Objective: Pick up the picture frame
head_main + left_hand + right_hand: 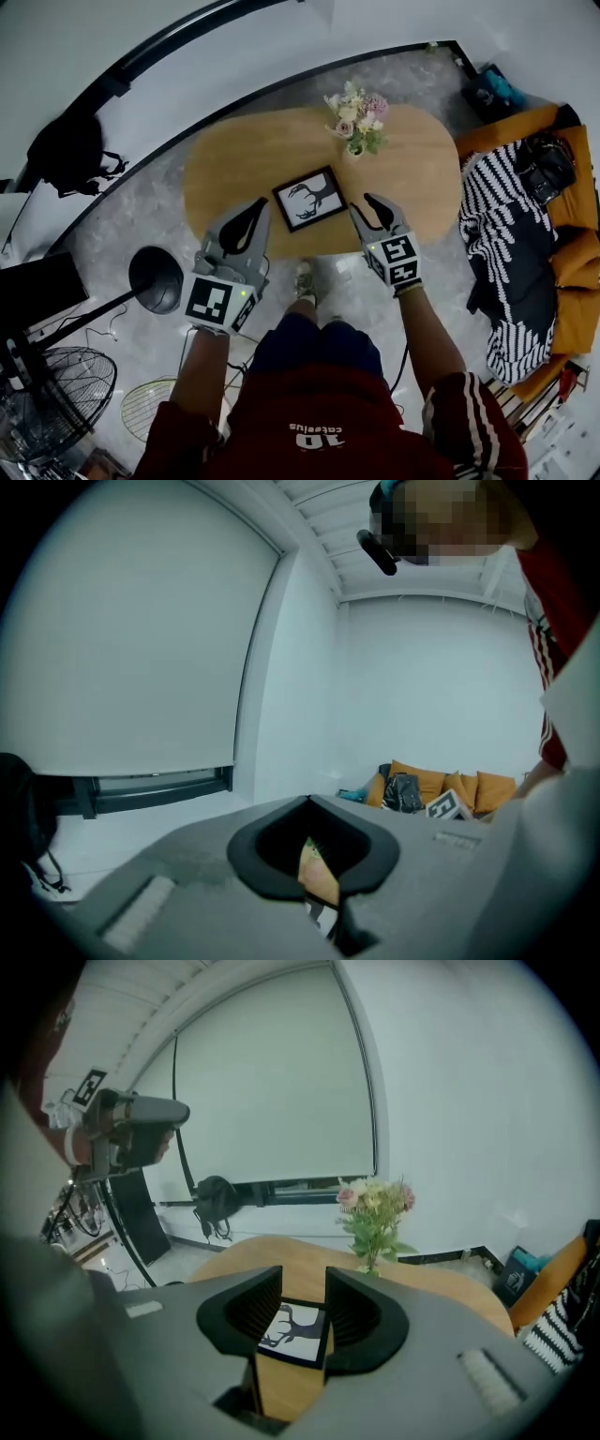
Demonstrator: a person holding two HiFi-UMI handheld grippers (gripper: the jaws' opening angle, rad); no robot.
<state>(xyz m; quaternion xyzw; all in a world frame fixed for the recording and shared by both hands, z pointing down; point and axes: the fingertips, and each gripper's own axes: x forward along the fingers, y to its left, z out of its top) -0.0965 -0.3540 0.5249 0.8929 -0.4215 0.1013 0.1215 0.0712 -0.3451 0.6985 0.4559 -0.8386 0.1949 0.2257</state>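
The right gripper [303, 1288] is standing with its jaws wide apart and nothing between the pads. It is pointing down at the picture frame [295, 1330], which is lying flat on the oval wooden table [234, 155] just ahead of and below its tips, showing through the gap. That spread is probably serving as preparation, since the jaws need room to straddle an edge of the frame.

The left gripper [251, 217] is showing its jaws narrow, tips meeting with nothing caught in them. It is hovering just beside the frame's opposite edge, so the frame is sitting between the two grippers, and neither appears to be touching it.

Because the frame is lying face up with only a thin rim to pinch, the closed left tips may be standing ready to brace or tip that edge while the right one is doing the gripping.

A vase of flowers [356, 120] is standing beyond the frame, farther from both grippers and nearer the right one's line, so it is leaving the approach free
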